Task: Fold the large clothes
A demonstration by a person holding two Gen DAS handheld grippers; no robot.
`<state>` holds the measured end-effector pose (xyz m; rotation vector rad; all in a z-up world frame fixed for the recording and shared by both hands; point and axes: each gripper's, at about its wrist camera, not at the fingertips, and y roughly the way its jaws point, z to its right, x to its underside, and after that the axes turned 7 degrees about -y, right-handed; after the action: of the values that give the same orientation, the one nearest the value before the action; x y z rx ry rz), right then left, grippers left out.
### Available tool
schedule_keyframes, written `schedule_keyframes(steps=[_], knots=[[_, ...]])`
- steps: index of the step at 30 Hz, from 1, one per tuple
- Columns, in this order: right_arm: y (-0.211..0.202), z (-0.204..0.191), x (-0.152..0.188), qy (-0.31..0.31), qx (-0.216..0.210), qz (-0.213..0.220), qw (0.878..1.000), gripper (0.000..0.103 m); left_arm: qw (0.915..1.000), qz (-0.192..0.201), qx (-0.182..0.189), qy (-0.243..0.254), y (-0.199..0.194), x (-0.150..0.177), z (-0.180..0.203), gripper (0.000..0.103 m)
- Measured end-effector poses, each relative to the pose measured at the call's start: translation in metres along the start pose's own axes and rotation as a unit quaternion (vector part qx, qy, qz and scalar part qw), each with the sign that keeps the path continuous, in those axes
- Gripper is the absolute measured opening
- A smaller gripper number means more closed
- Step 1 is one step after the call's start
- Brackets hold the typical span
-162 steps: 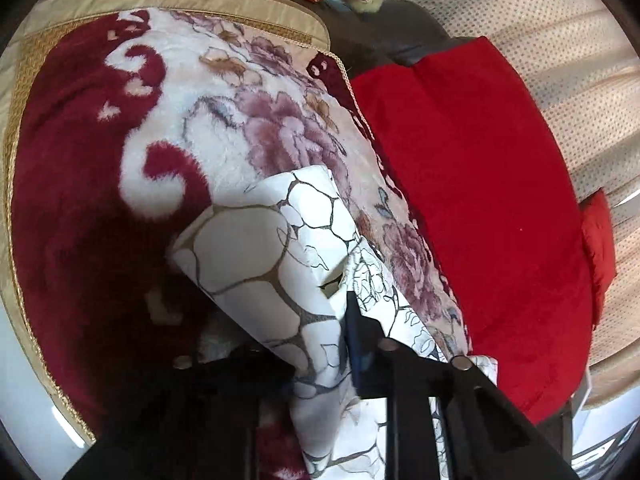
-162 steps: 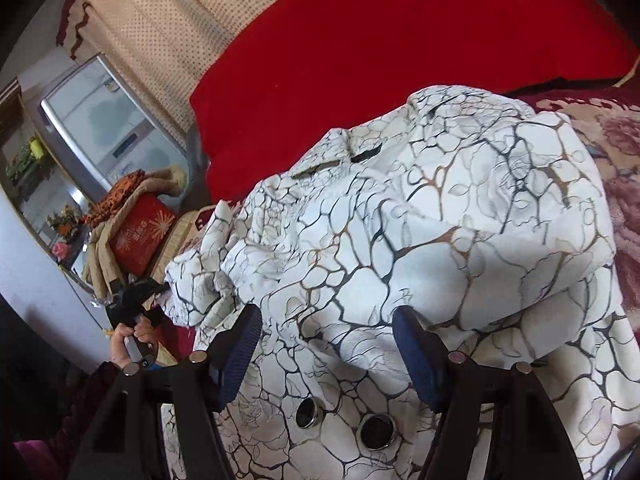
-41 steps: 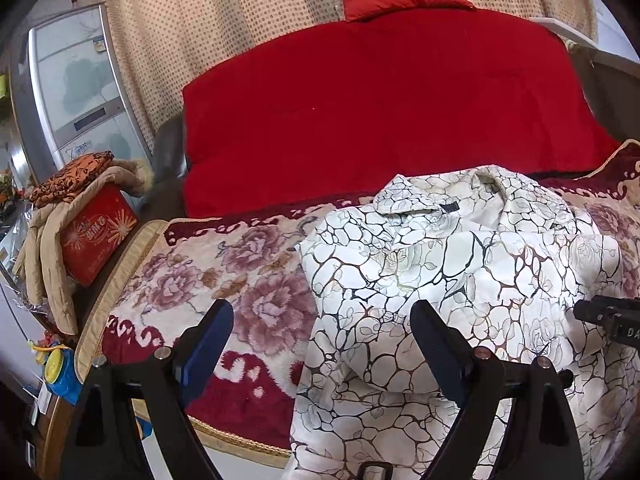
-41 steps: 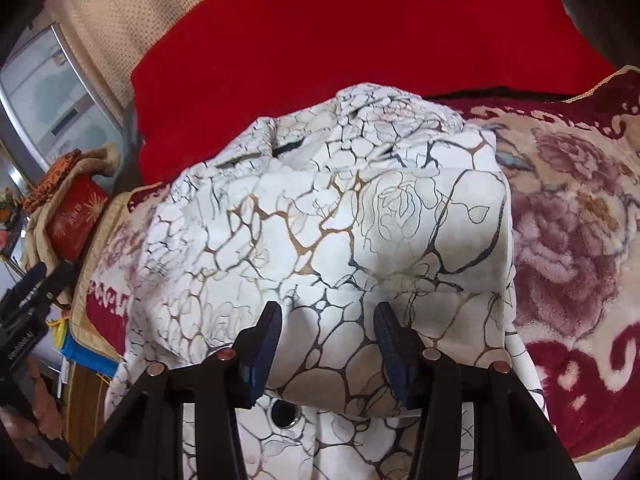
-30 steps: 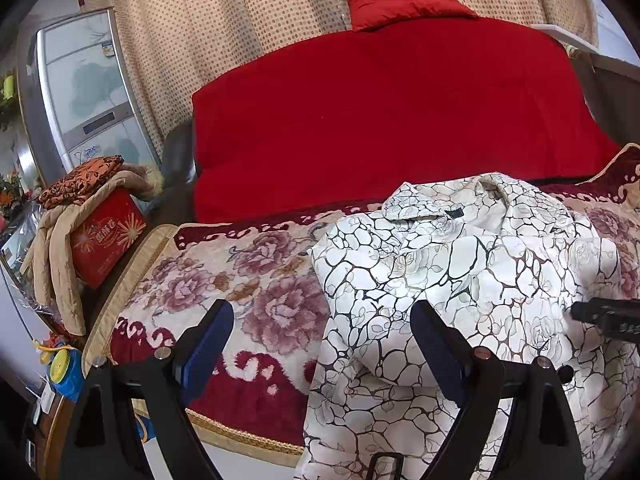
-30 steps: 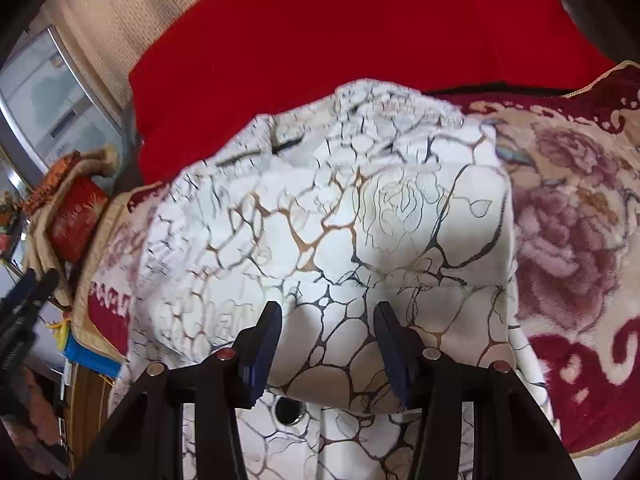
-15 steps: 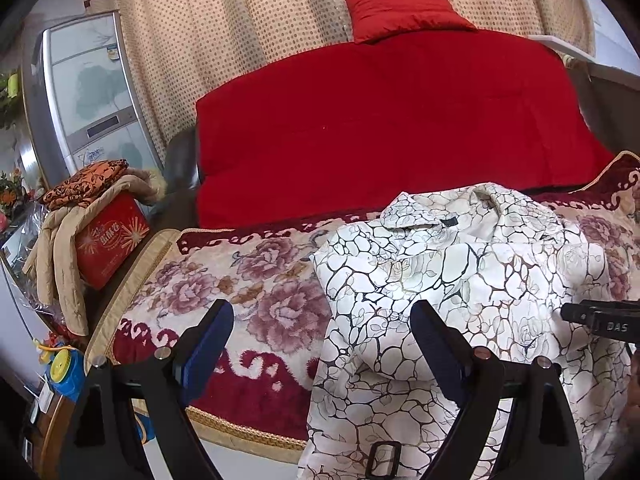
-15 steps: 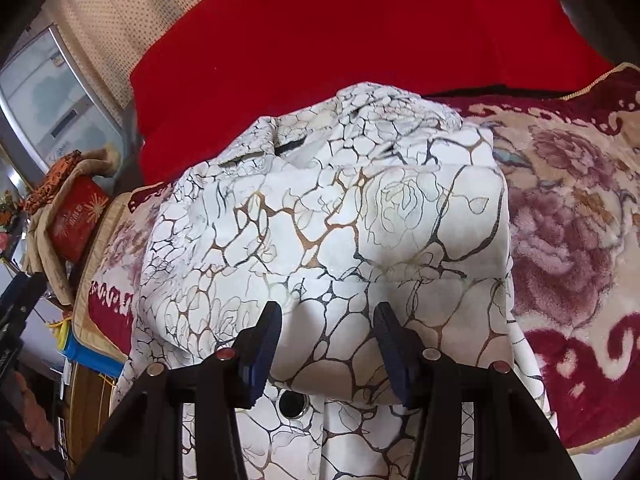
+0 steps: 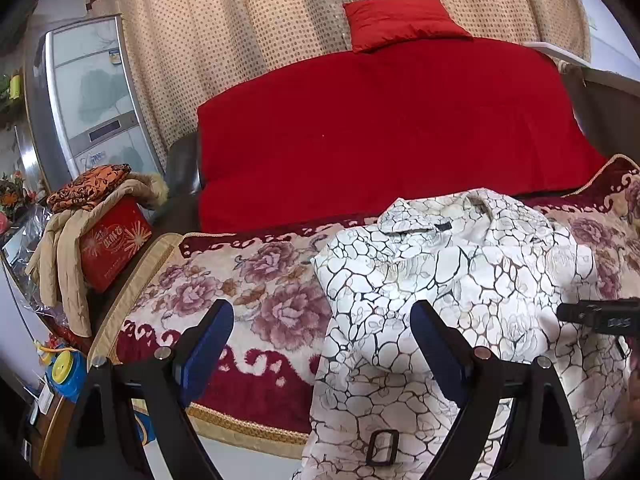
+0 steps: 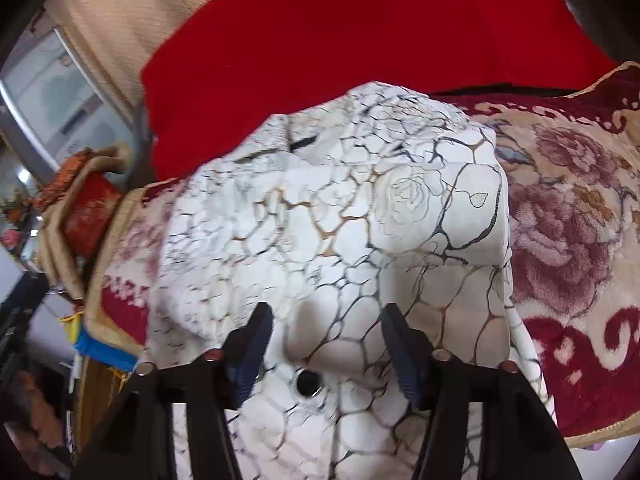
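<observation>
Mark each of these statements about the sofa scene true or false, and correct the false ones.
1. The white crackle-print coat lies on a floral blanket. True.
2. The left gripper is clamped on the coat. False: its jaws stand wide apart, gripping nothing.
3. A small red cushion sits on top of the sofa back. True.
4. The red gift box sits on the blanket. False: it stands off the sofa's end, under a tan garment.
5. The right gripper is shut on the coat. False: its jaws are opening over it.

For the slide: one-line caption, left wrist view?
Open left gripper above white crackle-print coat on floral blanket.
</observation>
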<state>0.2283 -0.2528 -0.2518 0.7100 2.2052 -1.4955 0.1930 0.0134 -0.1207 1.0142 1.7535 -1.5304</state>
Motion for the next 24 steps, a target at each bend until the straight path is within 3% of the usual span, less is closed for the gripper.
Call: schedule_keyframes(steps=[6,9,13,18,24], knots=[[-0.050,0.009,0.020,-0.015,-0.028,0.022,0.999,0.073,0.9976,-0.043,0.053,0.008,-0.002,0.024,-0.015,0.091],[-0.081,0.029,0.037,-0.004,-0.030,0.037,0.999,0.074,0.9909,-0.087,0.102,0.003,-0.001,0.046,-0.032,0.091],[-0.117,0.061,0.067,0.020,-0.021,0.044,0.999,0.075,0.9833,-0.129,0.129,0.007,-0.004,0.087,-0.053,0.091],[-0.140,0.096,0.115,0.063,-0.004,0.023,0.998,0.075,0.9742,-0.167,0.151,0.015,-0.013,0.135,-0.069,0.091],[-0.143,0.135,0.173,0.117,0.013,-0.017,0.993,0.075,0.9540,-0.217,0.203,-0.039,-0.011,0.176,-0.096,0.091]])
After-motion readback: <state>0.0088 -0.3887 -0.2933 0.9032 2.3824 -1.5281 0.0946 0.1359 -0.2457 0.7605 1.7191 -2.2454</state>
